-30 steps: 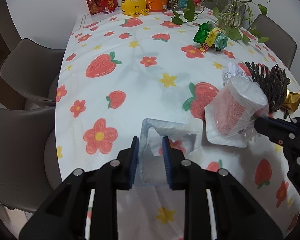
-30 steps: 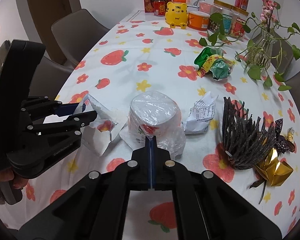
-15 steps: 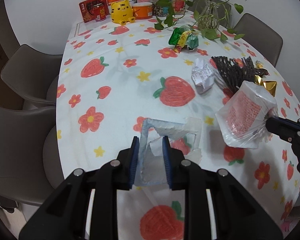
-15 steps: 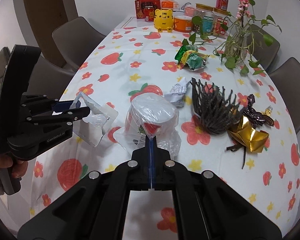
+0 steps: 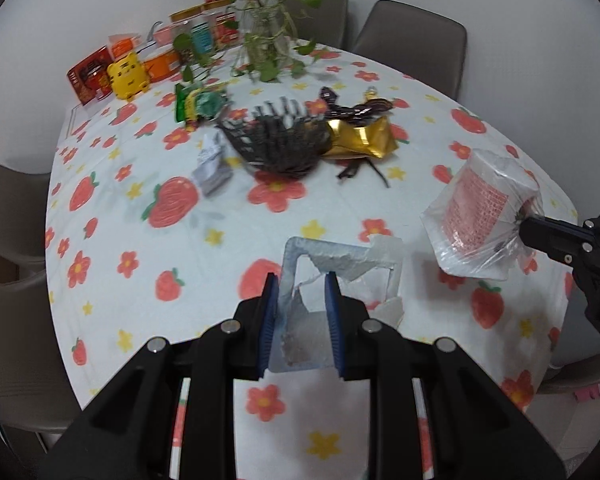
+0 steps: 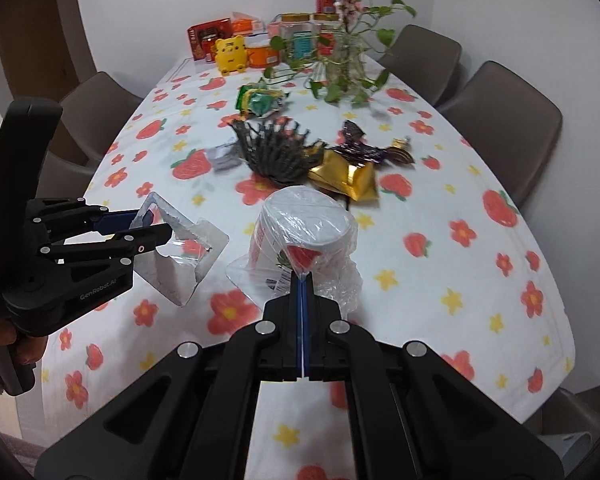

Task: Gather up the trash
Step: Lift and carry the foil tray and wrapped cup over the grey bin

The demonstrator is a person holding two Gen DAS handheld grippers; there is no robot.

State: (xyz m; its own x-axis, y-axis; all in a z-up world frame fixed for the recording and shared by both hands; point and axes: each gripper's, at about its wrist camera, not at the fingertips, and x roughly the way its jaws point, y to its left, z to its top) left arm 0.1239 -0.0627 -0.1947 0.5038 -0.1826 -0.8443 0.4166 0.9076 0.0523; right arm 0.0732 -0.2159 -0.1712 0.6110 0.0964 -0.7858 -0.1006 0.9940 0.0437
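Two grippers: both carry trash above the tabletop (image 6: 440, 200).
Left gripper (image 5: 302, 300): jaws clamped on a torn clear plastic package (image 5: 340, 264), held off the strawberry-print cloth.
Right gripper (image 6: 303, 280): jaws together, pinching the plastic wrap of a paper cup (image 6: 304, 228), lifted.
Farther along the tabletop: dark spiky wrapper (image 6: 274, 152), gold foil (image 6: 346, 178), green packet (image 6: 260, 102), crumpled receipt (image 5: 212, 166).

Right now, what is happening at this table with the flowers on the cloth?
A person is collecting trash with two handheld tongs. The left tongs grip a torn clear plastic package; the right tongs are shut on the wrap of a plastic-wrapped cup. Both are held above the table. Gold foil, a dark spiky piece and green wrappers remain.
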